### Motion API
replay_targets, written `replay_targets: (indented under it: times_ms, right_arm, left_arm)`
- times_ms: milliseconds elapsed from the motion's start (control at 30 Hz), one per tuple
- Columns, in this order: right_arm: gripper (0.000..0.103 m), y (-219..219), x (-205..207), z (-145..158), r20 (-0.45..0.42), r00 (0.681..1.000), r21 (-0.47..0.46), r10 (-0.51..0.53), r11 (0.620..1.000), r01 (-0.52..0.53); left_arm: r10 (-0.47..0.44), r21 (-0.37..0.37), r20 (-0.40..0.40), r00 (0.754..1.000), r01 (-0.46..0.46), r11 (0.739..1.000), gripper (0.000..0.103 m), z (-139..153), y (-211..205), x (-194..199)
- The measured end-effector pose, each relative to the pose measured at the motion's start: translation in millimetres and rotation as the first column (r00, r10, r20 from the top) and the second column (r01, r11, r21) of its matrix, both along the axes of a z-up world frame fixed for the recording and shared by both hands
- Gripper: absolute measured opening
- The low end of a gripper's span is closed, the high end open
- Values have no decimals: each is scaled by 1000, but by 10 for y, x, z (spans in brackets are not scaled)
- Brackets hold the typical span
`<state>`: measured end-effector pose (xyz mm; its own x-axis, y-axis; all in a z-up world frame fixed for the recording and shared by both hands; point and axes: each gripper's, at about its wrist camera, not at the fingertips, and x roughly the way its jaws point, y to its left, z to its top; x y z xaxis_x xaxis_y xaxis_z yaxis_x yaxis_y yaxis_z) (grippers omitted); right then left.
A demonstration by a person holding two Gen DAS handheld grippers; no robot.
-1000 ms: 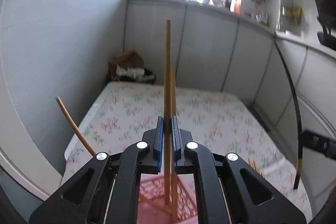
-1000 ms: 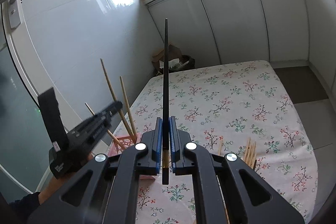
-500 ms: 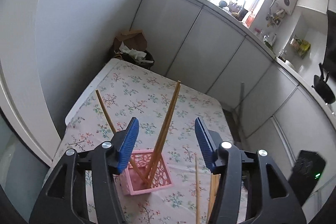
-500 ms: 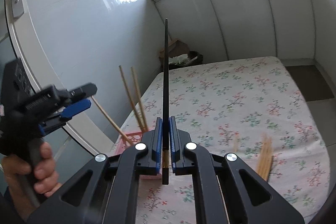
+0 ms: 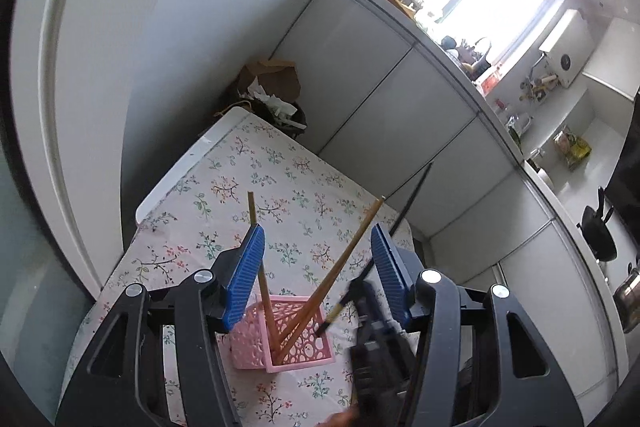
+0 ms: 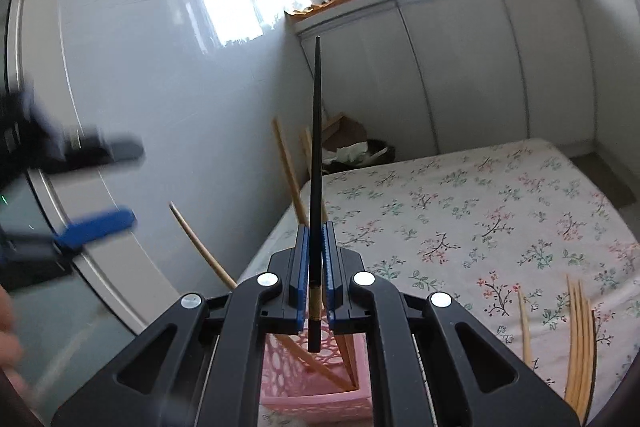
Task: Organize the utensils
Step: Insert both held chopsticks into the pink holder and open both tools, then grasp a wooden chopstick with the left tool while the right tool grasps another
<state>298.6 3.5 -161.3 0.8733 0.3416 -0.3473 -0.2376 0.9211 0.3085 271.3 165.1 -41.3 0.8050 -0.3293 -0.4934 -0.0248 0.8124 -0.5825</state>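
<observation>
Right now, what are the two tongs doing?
Left tongs: open, holding nothing.
Right tongs: shut on the black chopstick.

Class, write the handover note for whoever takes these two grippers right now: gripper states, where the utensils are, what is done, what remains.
Left gripper: open, empty, above the pink basket.
Right gripper: shut on the black chopstick, held upright over the basket.
Done: wooden chopsticks lean in the basket.
Left: lower the black chopstick into the basket, then collect the loose wooden chopsticks lying on the floral tablecloth.
</observation>
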Motion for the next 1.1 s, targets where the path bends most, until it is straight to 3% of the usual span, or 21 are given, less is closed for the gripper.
replay_targets:
  times_ms: [300,467,633,700,800,900,967,1033,1100]
  right_arm:
    - [12,48,-72,-351,-62,996,-47,-62,997,59]
    - [14,45,-146,-346,-68,997,-69,-40,997,35]
    - [14,-138,-226,-222,-110,994,-3,-8,1000,7]
    - [19,-336,-299,-79,-109,994,58,-9,998,15]
    - [35,-639,-323,147,-146,989,69,-17,997,27]
    - [39,-1084,-228,315,-280,959,38,-52,997,65]
    - [40,-1362,-210,377,-343,936,21,-85,995,98]
    - [40,-1718,-220,440,-416,901,-22,-125,992,127]
    - [40,-1989,-224,423,-503,850,-87,-160,987,134]
  left_arm:
    - [-14,18,13,1000,14,1000,52,25,-59,-16]
    - [-22,49,29,999,20,999,52,50,-121,-44]
    - [-27,58,31,999,25,998,52,50,-143,-47]
    - [-36,61,31,999,34,998,52,56,-162,-48]
    - [-72,67,26,997,70,995,55,59,-251,-40]
    - [-124,108,10,992,123,987,58,54,-434,-43]
    - [-168,174,-15,986,168,970,59,48,-651,-57]
    - [-205,226,-46,978,210,951,61,36,-867,-80]
    - [-244,263,-76,967,256,930,71,6,-1079,-116]
